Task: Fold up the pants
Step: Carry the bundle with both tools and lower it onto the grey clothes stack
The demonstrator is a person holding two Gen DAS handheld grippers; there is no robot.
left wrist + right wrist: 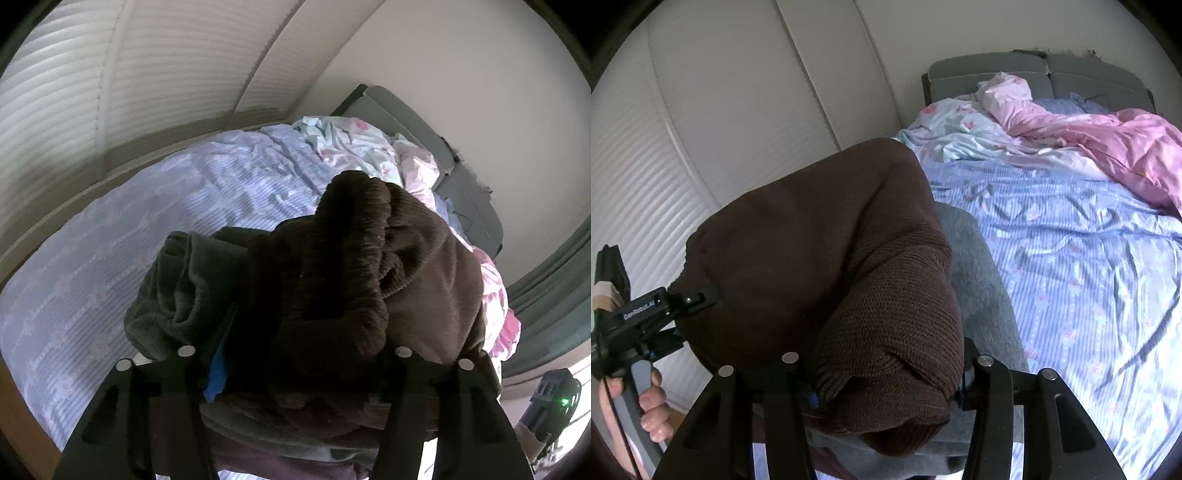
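Left wrist view
Pants: we see the dark brown pants (332,266) bunched thick right in front of our left gripper (295,369), raised above the bed (92,295), the ribbed waistband heaped on top.
Left gripper fingers: clamped on the brown fabric, which fills the whole gap between them; a blue pad (216,373) shows at the inner face of one finger.
Grey garment: a dark grey fleecy piece (166,295) hangs beside the pants, on the side toward the shuttered doors (110,92).
Bed: its blue striped sheet lies behind the pants; a pink and pale blue duvet (369,144) is crumpled at the grey headboard (406,122).

Right wrist view
Pants: the brown bundle (820,258) is held up off the bed (1089,258), spanning from our right gripper (886,387) across to the left gripper (679,306).
Right gripper fingers: closed on the ribbed brown cuff, cloth packed between them.
Left gripper: its tips are buried in the far edge of the pants; our left hand (646,406) holds its handle.
Grey fabric: a grey strip (979,277) lies between the pants and the bed sheet.
Duvet: the pink duvet (1108,147) is piled at the head of the bed.
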